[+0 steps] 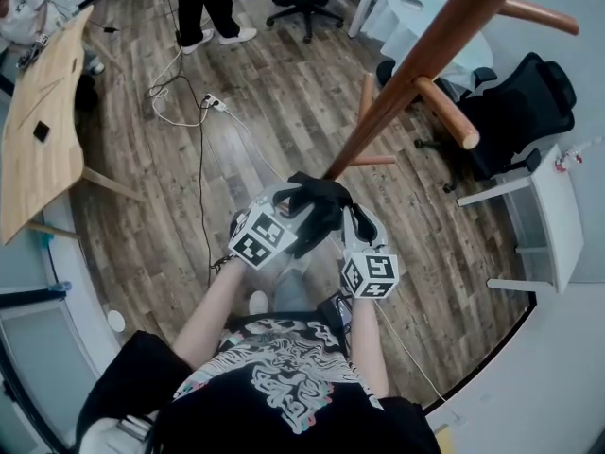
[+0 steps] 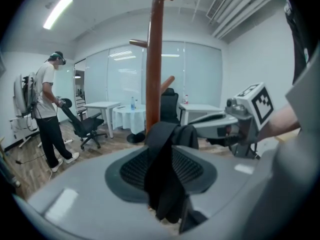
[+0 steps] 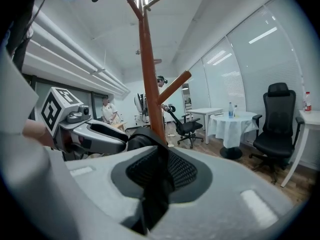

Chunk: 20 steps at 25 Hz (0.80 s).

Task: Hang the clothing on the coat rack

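Note:
A black garment (image 1: 317,211) hangs bunched between my two grippers, close in front of my chest. My left gripper (image 1: 284,206) is shut on one part of the garment (image 2: 165,184), the cloth running down between its jaws. My right gripper (image 1: 348,220) is shut on another part of it (image 3: 155,194). The brown wooden coat rack (image 1: 416,78) stands just beyond the garment, its pole (image 2: 154,59) rising straight ahead. Rounded pegs (image 1: 446,113) stick out from it, and one angled peg (image 3: 175,86) shows in the right gripper view. Each gripper sees the other beside it.
A person (image 2: 47,109) stands at the left beside a black office chair (image 2: 85,126). White tables (image 2: 127,116) and a black chair (image 1: 520,112) stand behind the rack. A wooden desk (image 1: 38,130) is at the far left. Cables (image 1: 180,102) lie on the wood floor.

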Motion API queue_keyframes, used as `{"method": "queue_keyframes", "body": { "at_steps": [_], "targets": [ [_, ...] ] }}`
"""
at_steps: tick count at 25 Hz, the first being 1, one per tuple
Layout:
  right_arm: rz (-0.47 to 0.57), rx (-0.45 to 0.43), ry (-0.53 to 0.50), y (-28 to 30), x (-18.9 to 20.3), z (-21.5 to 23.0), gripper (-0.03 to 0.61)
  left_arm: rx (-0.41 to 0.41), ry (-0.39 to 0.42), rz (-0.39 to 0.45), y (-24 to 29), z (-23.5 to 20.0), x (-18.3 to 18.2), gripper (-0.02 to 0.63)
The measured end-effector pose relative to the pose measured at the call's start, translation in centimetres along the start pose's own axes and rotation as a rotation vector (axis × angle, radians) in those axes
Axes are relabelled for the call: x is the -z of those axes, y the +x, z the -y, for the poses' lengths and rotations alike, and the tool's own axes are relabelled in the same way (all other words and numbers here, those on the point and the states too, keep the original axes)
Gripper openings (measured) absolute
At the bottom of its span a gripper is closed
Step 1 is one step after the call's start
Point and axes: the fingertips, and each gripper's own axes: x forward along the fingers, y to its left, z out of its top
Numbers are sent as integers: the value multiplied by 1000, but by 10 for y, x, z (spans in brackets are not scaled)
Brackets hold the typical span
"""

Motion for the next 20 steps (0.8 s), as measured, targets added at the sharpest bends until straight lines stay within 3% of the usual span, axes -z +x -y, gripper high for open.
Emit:
{"method": "queue_keyframes", "body": {
  "at_steps": [6,7,8,10,15,20],
  "targets": [
    [11,14,-15,-12,2,-10,58,-16,17,12,-11,6,4,98],
    [16,14,-18,-14,2,-11,55,-20,21,9,-12,6,5,68],
    [21,12,-19,-16,1,-11,0,-22,20,7,-12,7,7,26],
    [26,5,-14,-19,0,-13,-2,-25,13,7,-15,7,9,-11],
    [32,18,-26,-28,-3,-18,-2,-67,-8,19,-27,1,5,-11],
    [41,35,-35,-43,-5,-26,-1,-95,-86,8,-45,0,8,-12]
  ]
}}
